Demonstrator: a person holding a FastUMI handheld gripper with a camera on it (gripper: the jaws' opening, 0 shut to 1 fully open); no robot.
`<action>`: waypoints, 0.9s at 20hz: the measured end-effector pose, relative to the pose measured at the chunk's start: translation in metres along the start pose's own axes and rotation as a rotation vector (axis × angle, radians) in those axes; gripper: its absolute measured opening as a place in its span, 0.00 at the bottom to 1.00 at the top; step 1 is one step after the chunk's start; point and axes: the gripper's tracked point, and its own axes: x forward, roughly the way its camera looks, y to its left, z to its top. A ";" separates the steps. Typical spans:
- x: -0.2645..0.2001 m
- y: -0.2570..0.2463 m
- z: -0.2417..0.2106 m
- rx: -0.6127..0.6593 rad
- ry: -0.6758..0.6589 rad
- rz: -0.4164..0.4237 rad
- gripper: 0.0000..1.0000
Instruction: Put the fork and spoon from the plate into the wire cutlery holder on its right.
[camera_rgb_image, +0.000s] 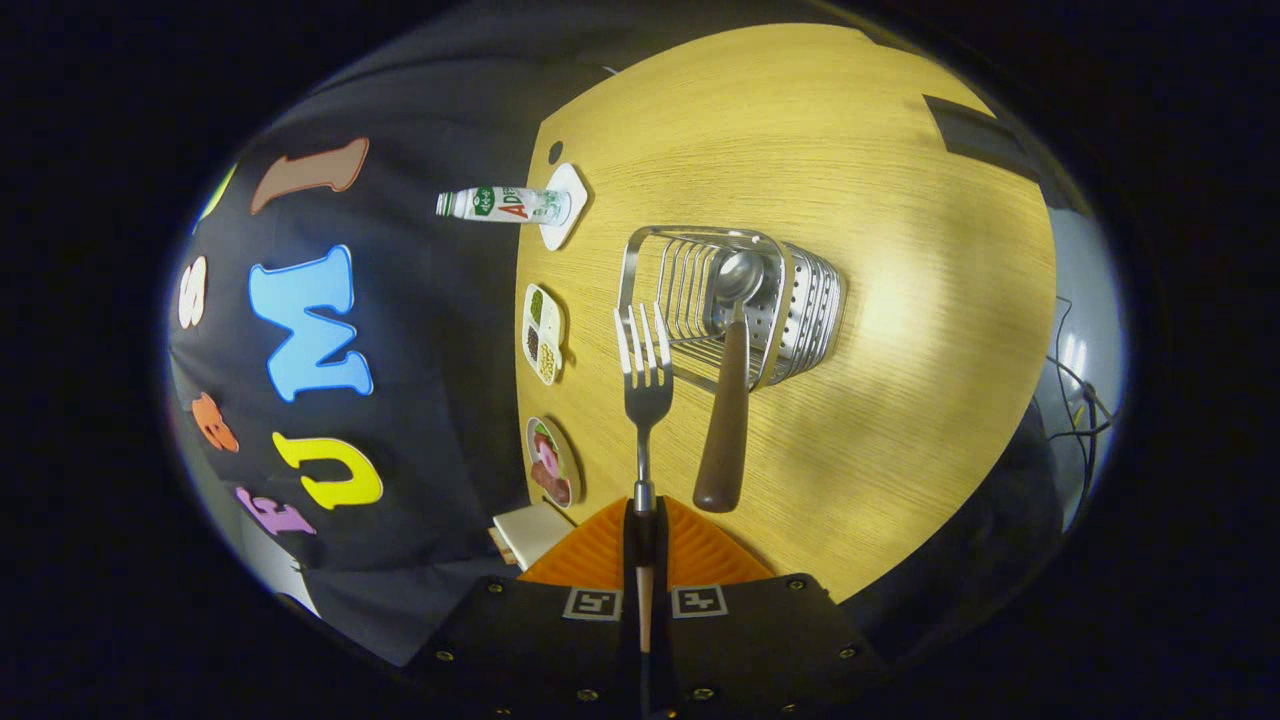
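Observation:
My gripper (644, 535) is shut on the fork (646, 375), pinching its handle between both fingers. The fork's metal tines point away from me and hang just over the near rim of the wire cutlery holder (795, 300). The holder is a silvery wire basket on the wooden table, seen rotated in this view. The spoon (728, 400) stands in the holder, bowl down inside it, and its brown wooden handle sticks out toward me beside the fork. The plate is hidden.
Along the table's (900, 250) edge by the dark cloth wall stand a small bottle (505, 204) on a white coaster, a tray of dishes (543, 334) and a round plate of food (552, 462). A white box (528, 533) lies near my fingers.

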 end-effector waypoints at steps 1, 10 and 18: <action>-0.001 0.002 0.000 0.038 0.001 0.029 0.04; -0.002 0.006 0.013 0.235 -0.004 0.116 0.04; -0.003 0.010 0.020 0.306 -0.012 0.145 0.24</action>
